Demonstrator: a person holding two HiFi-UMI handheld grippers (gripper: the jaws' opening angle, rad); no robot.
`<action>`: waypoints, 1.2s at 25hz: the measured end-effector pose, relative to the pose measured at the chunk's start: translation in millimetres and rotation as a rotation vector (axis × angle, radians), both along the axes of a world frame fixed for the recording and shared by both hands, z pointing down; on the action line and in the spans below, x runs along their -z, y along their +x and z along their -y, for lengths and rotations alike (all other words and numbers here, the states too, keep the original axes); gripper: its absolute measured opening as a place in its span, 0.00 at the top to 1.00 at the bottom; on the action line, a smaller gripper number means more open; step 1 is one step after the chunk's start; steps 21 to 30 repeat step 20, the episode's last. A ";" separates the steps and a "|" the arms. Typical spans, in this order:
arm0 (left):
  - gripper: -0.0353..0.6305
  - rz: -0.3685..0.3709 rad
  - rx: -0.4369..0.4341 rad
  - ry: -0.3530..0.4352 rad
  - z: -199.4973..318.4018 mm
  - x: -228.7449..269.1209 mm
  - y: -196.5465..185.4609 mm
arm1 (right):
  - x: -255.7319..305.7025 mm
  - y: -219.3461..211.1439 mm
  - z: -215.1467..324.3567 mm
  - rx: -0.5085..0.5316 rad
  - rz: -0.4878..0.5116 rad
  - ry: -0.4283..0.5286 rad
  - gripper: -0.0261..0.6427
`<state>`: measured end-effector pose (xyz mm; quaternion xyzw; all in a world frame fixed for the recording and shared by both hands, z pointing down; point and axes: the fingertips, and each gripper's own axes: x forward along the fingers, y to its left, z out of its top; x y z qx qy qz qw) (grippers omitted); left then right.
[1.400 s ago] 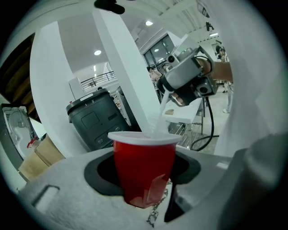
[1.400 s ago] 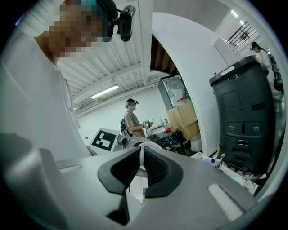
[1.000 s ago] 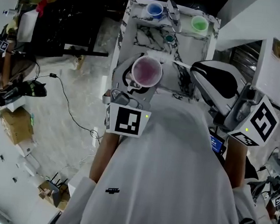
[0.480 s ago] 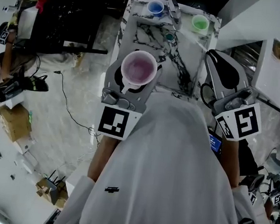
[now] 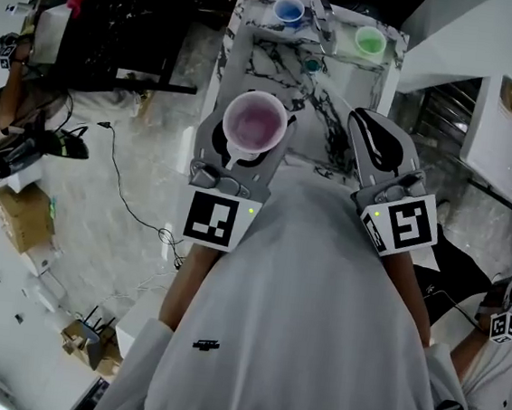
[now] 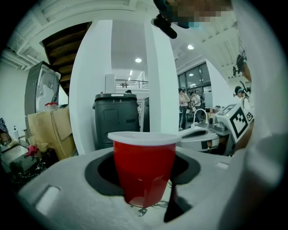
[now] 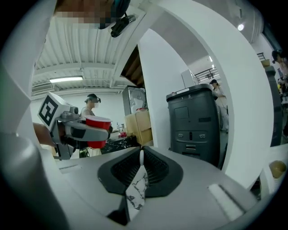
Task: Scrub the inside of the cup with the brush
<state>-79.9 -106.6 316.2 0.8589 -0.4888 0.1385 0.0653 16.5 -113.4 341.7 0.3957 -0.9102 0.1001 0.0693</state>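
Cup [image 6: 143, 168] red outside, white rim, upright.

3 cups — red [image 5: 255, 122], blue [image 5: 287, 12], grn [image 5: 369, 42], 1 brush [image 7: 141, 156], 2 grippers — L [image 5: 250, 135], R [image 5: 370, 130], 1 marble table [image 5: 262, 64]

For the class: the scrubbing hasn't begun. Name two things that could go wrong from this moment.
1. The left gripper clamps the upright red cup by its side wall alone, in mid-air. Brush pressure might crush it or tip it out.
2. The right gripper pinches only what looks like the thin white handle of the brush, which may twist or slip once it is pushed inside the cup.
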 end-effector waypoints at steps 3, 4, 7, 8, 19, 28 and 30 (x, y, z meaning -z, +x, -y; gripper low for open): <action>0.56 0.000 -0.003 -0.008 -1.3 -2.2 -0.5 | -1.1 -3.2 -1.7 0.006 0.003 -0.011 0.92; 0.56 0.001 -0.004 -0.011 -1.7 -3.1 -0.8 | -1.3 -3.2 -1.6 0.010 0.002 -0.013 0.92; 0.56 -0.003 -0.002 -0.021 -2.1 -6.3 -1.8 | -3.0 -3.8 0.5 0.030 0.002 -0.023 0.92; 0.56 -0.004 -0.001 -0.022 -2.2 -7.3 -2.2 | -3.8 -4.8 1.0 0.038 0.005 -0.028 0.92; 0.56 -0.025 -0.033 -0.044 -7.8 -13.0 4.4 | 3.9 -15.2 -2.8 0.162 0.003 -0.034 0.92; 0.56 -0.026 -0.037 -0.046 -7.7 -13.7 5.1 | 5.4 -16.4 -3.3 0.171 0.003 -0.030 0.92; 0.56 -0.026 -0.037 -0.046 -7.7 -13.7 5.1 | 5.4 -16.4 -3.3 0.171 0.003 -0.030 0.92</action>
